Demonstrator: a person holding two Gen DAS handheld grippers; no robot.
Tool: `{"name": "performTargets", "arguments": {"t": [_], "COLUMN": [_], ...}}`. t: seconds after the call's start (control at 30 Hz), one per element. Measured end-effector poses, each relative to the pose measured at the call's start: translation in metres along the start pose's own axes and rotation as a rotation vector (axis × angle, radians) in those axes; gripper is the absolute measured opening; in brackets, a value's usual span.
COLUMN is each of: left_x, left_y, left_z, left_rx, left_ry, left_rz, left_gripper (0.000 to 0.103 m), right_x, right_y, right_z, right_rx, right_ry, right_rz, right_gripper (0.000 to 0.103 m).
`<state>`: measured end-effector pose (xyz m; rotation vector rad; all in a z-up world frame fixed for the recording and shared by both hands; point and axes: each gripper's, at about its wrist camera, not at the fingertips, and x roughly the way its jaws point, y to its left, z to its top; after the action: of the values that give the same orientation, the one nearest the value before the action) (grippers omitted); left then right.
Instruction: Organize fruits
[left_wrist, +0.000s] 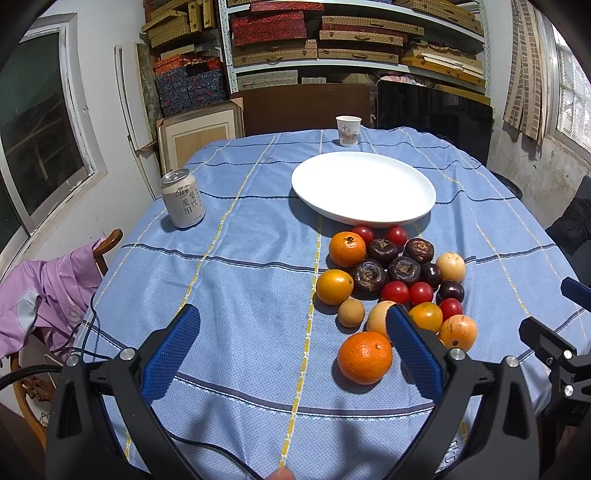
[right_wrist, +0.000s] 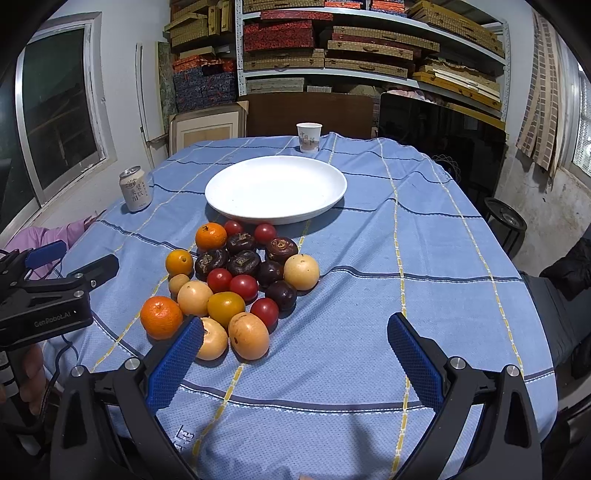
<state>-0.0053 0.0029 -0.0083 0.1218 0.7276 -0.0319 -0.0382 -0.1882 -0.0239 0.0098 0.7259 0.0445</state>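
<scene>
Progress: none yet, I judge; white plate (right_wrist: 275, 188) bare, fruit pile (right_wrist: 236, 280) loose on cloth at its 6 o'clock | left gripper (left_wrist: 293, 347) wide, empty, pile at 1 o'clock | right gripper (right_wrist: 295, 350) wide, empty, pile at 11 | room: bare cloth at 3 o'clock; can (left_wrist: 183, 198), cup (right_wrist: 308, 137) well apart

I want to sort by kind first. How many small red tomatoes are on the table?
5 red tomatoes: two near the white plate, two side by side mid-pile, one at the near side. More could hide beneath.
</scene>
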Motion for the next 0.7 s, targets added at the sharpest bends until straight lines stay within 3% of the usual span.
{"name": "performTargets", "arguments": {"t": [0.3, 0.7], "left_x": [0.0, 0.051], "left_y": [-0.001, -0.013], "left_z": [0.001, -0.028], "left_rx": [0.01, 0.082], "left_ry": [0.007, 0.144], "left_rz": [-0.015, -0.107], "left_gripper": [0.099, 0.099], "right_x": [0.001, 0.021], "right_y": [0.0, 0.002], "right_z": [0.0, -0.014], "right_rx": [-0.002, -0.026], "right_ry": [0.001, 0.051], "right_rz": [-0.001, -0.002], "right_gripper": [0.1, 0.1]}}
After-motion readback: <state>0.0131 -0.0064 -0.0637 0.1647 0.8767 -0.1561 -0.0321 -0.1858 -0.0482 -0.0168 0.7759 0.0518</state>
